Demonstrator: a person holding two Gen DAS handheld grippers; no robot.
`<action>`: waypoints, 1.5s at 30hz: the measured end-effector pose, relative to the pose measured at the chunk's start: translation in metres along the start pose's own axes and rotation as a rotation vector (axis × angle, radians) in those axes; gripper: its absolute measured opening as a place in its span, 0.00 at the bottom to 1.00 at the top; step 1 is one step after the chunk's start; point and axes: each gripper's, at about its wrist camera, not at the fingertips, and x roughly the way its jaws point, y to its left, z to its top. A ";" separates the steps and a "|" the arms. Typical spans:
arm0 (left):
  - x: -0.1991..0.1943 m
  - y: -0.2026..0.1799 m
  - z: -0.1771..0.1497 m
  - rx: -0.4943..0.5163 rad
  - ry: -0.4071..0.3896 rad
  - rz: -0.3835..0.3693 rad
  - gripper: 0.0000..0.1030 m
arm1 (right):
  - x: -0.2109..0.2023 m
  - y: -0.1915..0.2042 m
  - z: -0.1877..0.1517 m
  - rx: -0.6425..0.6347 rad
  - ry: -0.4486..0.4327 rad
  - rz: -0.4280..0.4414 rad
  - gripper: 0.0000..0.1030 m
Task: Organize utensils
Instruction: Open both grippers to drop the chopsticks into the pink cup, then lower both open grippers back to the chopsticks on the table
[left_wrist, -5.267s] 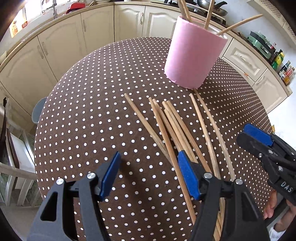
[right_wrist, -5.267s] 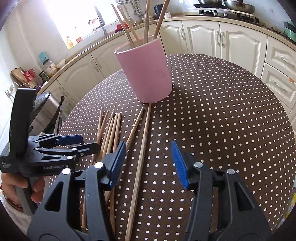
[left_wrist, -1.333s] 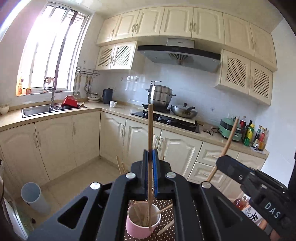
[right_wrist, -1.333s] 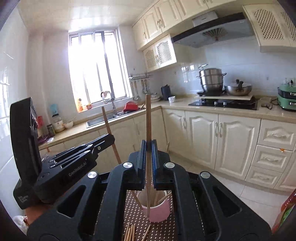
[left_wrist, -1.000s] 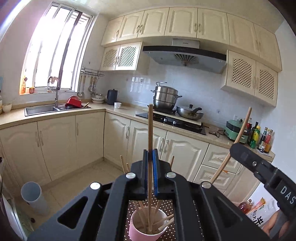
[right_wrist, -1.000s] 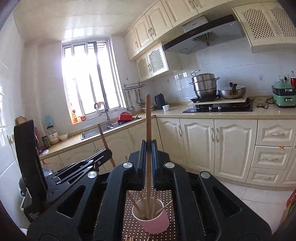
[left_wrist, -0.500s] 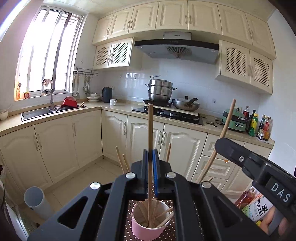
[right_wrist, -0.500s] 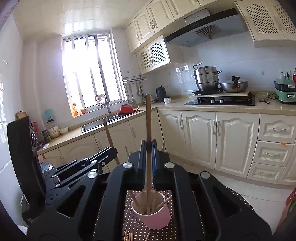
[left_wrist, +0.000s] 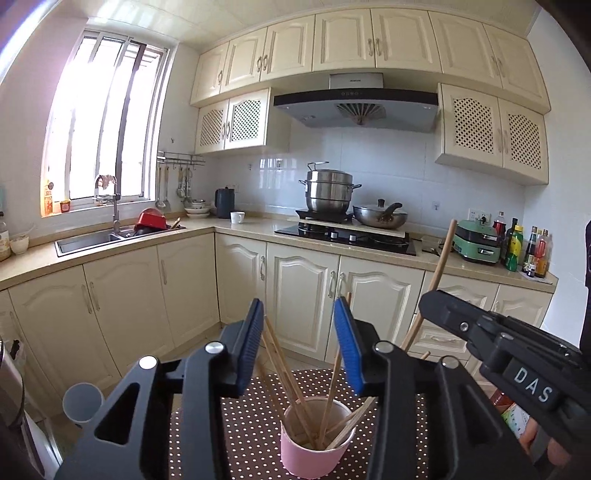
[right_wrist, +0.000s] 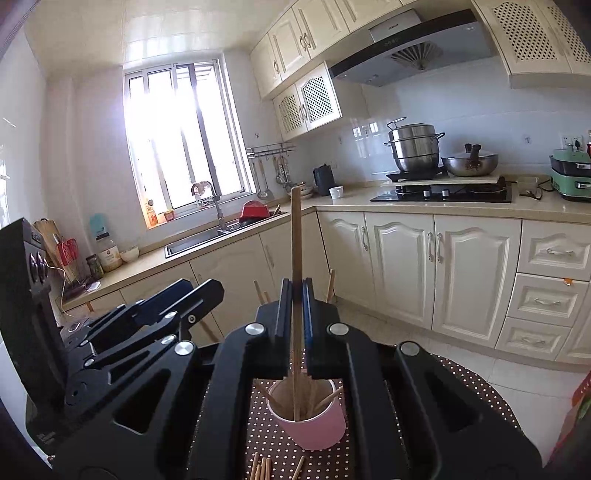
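— What were the two grippers doing when you looked?

— The right gripper had its jaws pressed together on one chopstick, held upright at the middle of the frame, its lower end already down inside the pink cup. The left gripper was spread wide, with nothing between its blue pads; it hung above the same pink cup.

— So how far along was the tidying?

— Partway, I'd say. Several chopsticks stood leaning in the cup, low in the frame. But a few loose chopsticks lay on the dotted tablecloth just below the cup, at the bottom edge, so those were left to collect. The right one's stick wasn't let go yet.
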 end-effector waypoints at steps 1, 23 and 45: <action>-0.002 0.000 0.000 0.006 -0.004 0.008 0.40 | 0.000 0.000 0.000 0.002 0.003 0.003 0.06; -0.026 0.009 0.006 0.048 -0.034 0.048 0.44 | 0.010 0.003 -0.007 0.028 0.040 0.010 0.07; -0.052 0.013 0.007 0.054 -0.056 0.076 0.48 | -0.010 0.012 -0.005 0.016 0.012 0.009 0.50</action>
